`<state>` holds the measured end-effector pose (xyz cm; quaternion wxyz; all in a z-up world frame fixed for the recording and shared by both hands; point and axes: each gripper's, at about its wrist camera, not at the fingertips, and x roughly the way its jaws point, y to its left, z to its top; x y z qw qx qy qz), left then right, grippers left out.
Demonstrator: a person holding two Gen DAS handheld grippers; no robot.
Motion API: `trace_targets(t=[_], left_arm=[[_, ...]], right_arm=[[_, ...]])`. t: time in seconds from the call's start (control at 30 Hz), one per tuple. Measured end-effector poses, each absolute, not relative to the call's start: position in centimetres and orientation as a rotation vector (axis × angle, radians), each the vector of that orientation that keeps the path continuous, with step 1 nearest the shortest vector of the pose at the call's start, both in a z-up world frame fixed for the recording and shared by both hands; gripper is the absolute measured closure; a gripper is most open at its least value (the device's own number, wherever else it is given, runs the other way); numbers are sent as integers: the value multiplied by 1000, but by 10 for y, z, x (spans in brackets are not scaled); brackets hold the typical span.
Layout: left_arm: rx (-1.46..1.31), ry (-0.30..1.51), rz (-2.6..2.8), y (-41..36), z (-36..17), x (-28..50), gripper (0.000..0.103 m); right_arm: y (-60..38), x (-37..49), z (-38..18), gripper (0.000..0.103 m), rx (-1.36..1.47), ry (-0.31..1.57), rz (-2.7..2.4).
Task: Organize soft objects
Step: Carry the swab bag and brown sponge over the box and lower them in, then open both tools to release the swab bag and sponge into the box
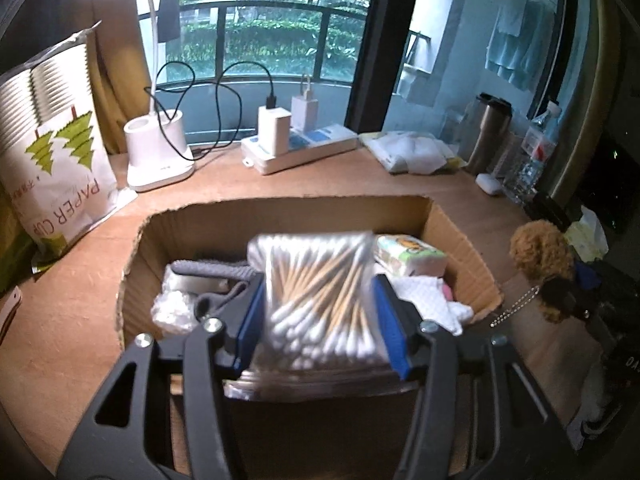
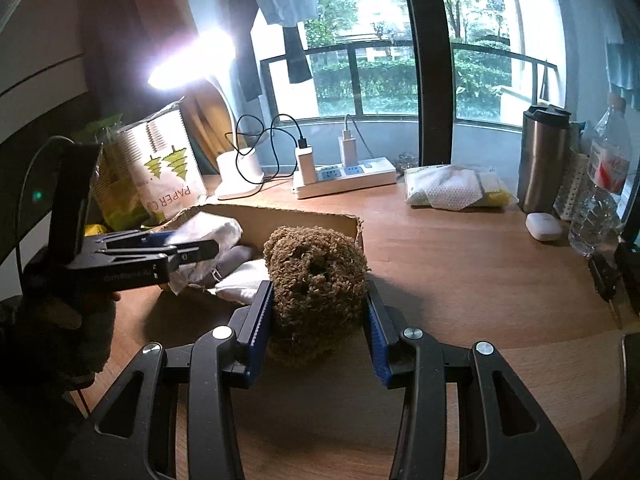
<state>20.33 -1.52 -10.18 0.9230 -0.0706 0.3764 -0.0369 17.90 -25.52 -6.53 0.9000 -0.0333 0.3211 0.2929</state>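
Left tongs (image 1: 320, 316) held a clear bag of cotton swabs (image 1: 316, 292) over the open cardboard box (image 1: 460, 236); blue pads (image 1: 390, 320) lay against both sides of the bag, which was blurred in the left wrist view. No earlier frame to compare, so whether the pads pressed firmly I could not fully tell; I read it as a grip.

Right tongs (image 2: 320, 320) were closed partway on a brown plush toy (image 2: 316, 276), just outside the box's near wall, above the desk (image 2: 480, 272).

Risks, as judged:
- The bag was slick and its contents loose; a slack grip could let it slip and land askew on the items below, or on the box rim.
- The box was already fairly full (grey cloth (image 1: 208, 270), tissue pack (image 1: 408, 256), white cloth (image 1: 428, 296)); the bag could end up perched on top rather than settled.
- The plush had a bead chain (image 1: 516, 306) trailing; it could snag on the torn cardboard edge.
- Both tongs worked close together near one corner; a clash seemed possible.

Swabs: wooden sticks, white tips, packed roughly parallel. Plush: curly, dense, compressed slightly between the pads
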Motion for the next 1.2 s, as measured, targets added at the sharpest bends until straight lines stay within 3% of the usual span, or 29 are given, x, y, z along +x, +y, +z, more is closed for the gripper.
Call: trace_targets(t=[0.1,0.67,1.2], left_arm=[[-154,747,-77,-10,-98,196,29],[-209,655,-6,50,-82,155,28],[-238,656,5,74,-92,156,28]], right_arm=[[-251,179,-63,58,-77,661,608],[-192,183,-40,58,-149,621,664],[-156,202,-55,58,-181,669,690]])
